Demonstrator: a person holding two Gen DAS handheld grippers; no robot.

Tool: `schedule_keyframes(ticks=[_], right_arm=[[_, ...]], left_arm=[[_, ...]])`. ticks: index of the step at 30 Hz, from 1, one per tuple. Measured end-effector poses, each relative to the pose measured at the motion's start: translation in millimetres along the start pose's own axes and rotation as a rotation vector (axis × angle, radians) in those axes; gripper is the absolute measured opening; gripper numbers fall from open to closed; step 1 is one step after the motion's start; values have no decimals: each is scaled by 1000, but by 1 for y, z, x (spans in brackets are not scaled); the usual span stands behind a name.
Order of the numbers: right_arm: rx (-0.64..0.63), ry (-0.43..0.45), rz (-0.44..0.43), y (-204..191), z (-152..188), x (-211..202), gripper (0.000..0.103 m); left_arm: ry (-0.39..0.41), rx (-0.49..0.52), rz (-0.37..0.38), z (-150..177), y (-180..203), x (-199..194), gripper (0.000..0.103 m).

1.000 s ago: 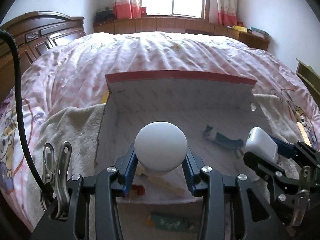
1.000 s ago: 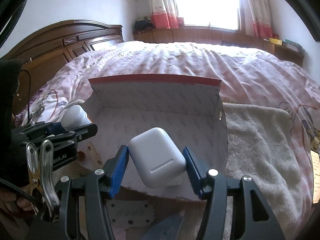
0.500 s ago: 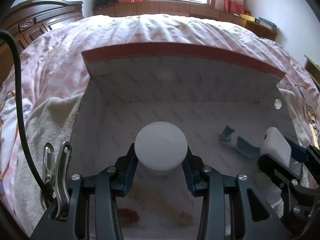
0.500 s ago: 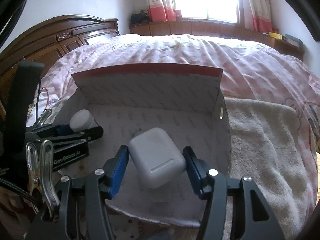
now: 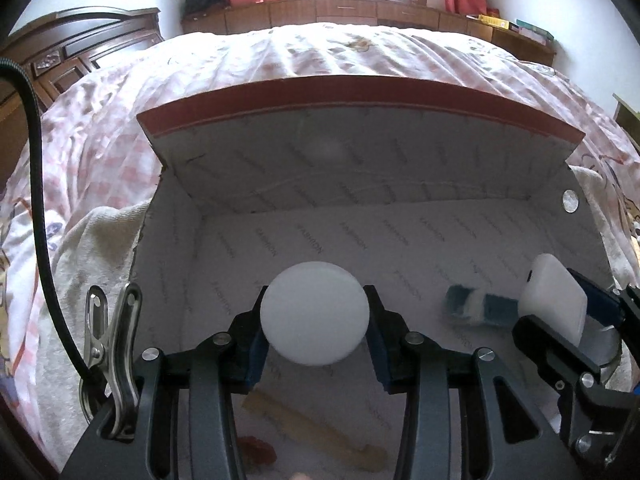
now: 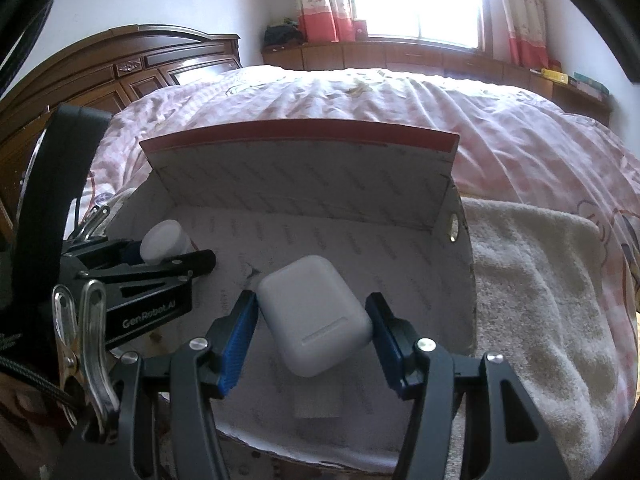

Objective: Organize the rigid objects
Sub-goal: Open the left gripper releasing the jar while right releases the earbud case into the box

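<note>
White jar [image 5: 314,313] and earbud case [image 6: 315,314], each clamped in 1 gripper's fingers, have dropped inside the open box [image 5: 360,92], ready for release.

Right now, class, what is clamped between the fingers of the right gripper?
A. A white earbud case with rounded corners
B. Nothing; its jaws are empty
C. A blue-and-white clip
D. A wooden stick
A: in the right wrist view the right gripper has its blue pads pressed on both sides of the white earbud case, held above the open box.
</note>
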State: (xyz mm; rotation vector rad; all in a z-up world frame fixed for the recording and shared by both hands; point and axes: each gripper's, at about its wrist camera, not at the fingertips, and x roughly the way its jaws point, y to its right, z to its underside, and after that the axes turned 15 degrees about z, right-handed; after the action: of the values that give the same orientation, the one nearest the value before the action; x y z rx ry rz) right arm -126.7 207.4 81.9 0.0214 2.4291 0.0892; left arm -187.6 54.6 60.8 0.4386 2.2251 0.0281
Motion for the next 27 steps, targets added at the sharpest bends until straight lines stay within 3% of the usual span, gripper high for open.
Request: schedule_keyframes(ticks=[6,17,27], right_arm=[[-1,0,-2,0,0,-1,59],[9,-6,-13,-2,1,-6,60],[21,31,-41,-3,3,-23,61]], left_arm=[[17,15,1,4,3,-8,46],[45,13,-2,10,3,-20,62],[56,-3,5,19,2,-33,62]])
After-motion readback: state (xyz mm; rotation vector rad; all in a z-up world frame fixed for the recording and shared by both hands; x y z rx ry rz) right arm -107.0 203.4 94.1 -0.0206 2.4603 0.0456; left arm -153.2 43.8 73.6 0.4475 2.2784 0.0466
